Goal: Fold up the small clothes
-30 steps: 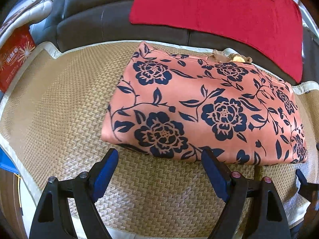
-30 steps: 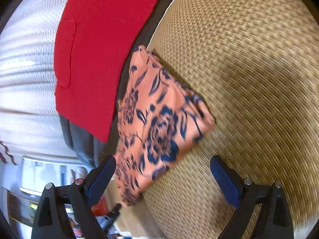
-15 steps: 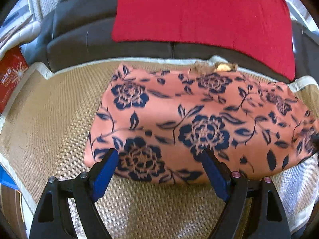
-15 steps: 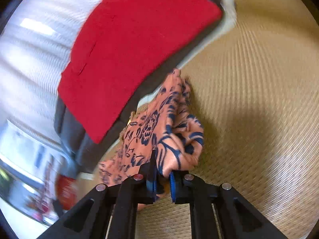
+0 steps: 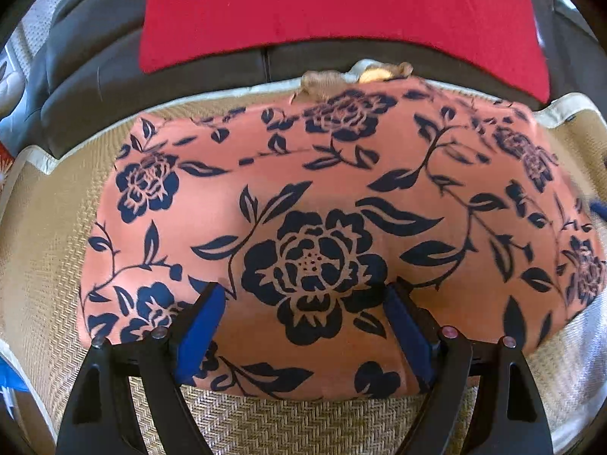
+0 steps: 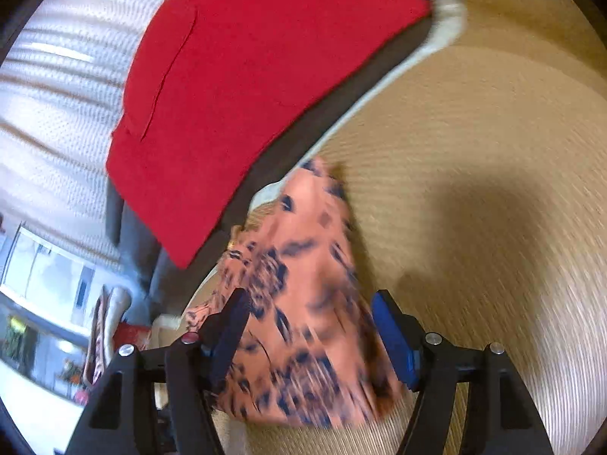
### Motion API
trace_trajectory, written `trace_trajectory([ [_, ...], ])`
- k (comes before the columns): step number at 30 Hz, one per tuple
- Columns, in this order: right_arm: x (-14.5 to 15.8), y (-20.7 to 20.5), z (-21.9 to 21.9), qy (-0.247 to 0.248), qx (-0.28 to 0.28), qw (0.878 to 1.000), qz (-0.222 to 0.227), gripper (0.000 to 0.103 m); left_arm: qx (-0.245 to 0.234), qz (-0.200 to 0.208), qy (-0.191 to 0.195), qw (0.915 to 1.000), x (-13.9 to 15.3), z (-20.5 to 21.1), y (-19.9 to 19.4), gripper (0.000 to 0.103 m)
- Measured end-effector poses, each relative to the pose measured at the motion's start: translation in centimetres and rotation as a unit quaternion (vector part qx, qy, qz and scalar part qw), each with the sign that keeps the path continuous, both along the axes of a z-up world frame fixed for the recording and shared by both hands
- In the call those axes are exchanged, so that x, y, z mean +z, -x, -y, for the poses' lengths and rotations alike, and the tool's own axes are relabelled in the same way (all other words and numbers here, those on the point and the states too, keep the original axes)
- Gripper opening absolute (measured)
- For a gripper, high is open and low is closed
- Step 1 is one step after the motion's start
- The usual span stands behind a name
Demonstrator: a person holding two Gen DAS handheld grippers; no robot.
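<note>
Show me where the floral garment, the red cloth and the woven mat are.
floral garment (image 5: 315,235), left wrist view, on the big flower at its middle.
red cloth (image 5: 334,11), left wrist view, on its flat middle.
woven mat (image 6: 493,174), right wrist view, on a bare stretch right of the garment.

Bright, even light; right view motion-blurred; fisheye edges bend.

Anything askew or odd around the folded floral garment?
One oddity: a crumpled tan scrap pokes out at the far edge of the folded orange garment with navy flowers, beside the woven straw mat's pale trim. Otherwise flat.
</note>
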State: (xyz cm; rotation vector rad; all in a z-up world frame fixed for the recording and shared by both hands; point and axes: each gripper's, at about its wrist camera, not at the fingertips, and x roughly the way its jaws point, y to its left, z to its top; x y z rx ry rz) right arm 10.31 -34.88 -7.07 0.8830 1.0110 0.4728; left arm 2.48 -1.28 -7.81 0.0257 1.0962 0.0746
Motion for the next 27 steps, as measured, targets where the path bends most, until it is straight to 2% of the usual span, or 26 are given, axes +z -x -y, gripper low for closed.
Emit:
trace_trajectory([
  [3,-0.6,-6.6,-1.9,0.046,0.031,0.998,-0.017,0.071,0.008,-0.001,0.003,1.0,0.0,-0.2,-0.2,0.087],
  [6,-2.4,-11.4,-3.9,0.074,0.063,0.994,-0.055,0.071,0.01,-0.001,-0.001,0.9999,-0.1,-0.2,-0.3,0.088],
  [7,-2.7,-12.1,-4.5,0.08,0.072,0.993,-0.053,0.052,0.01,-0.001,-0.003,0.9999,0.0,-0.2,-0.1,0.088],
  [8,-2.3,-12.6,-5.1,0.089,0.086,0.991,-0.043,0.029,0.009,0.0,-0.006,0.9999,-0.1,-0.3,-0.2,0.088],
  [9,-2.2,-13.1,-6.0,0.098,0.11,0.988,-0.056,0.017,0.008,0.001,-0.008,0.9999,-0.1,-0.2,-0.2,0.089],
  [11,-0.7,-13.1,-6.7,0.145,0.111,0.982,-0.038,0.014,0.007,0.003,-0.011,0.9999,-0.2,0.0,-0.3,0.09],
  [14,0.9,-11.6,-6.1,0.172,0.074,0.982,-0.017,0.013,0.011,0.005,-0.005,0.9999,-0.4,-0.2,-0.3,0.093],
  [15,0.7,-11.3,-5.7,0.192,0.068,0.979,-0.019,0.018,0.013,0.004,-0.003,0.9999,-0.4,-0.3,-0.3,0.093],
  [16,0.3,-11.0,-5.7,0.212,0.065,0.975,-0.025,0.018,0.013,0.004,-0.002,0.9999,-0.3,-0.3,-0.2,0.093],
  [19,0.6,-10.2,-5.3,0.205,0.056,0.977,-0.034,0.019,0.012,0.002,-0.008,0.9999,-0.2,-0.5,-0.1,0.093],
  [21,2.5,-8.6,-4.9,0.23,0.038,0.972,-0.018,0.027,0.014,0.002,-0.01,0.9998,-0.2,-0.5,0.0,0.093],
  [23,4.6,-6.8,-4.6,0.231,0.03,0.972,0.005,0.036,0.015,0.006,-0.014,0.9998,-0.2,-0.5,0.2,0.093],
  [24,5.8,-5.4,-4.8,0.222,0.034,0.974,0.021,0.046,0.015,0.007,-0.016,0.9997,-0.2,-0.4,0.3,0.093],
  [25,6.8,-4.0,-5.4,0.208,0.039,0.977,0.033,0.072,0.015,0.008,-0.017,0.9997,-0.2,-0.3,0.4,0.093],
  [26,7.4,-3.0,-5.5,0.194,0.043,0.979,0.041,0.081,0.016,0.009,-0.017,0.9997,-0.2,-0.3,0.4,0.093],
  [27,8.1,-1.4,-6.1,0.176,0.053,0.982,0.053,0.082,0.017,0.009,-0.017,0.9997,-0.2,-0.4,0.5,0.093],
])
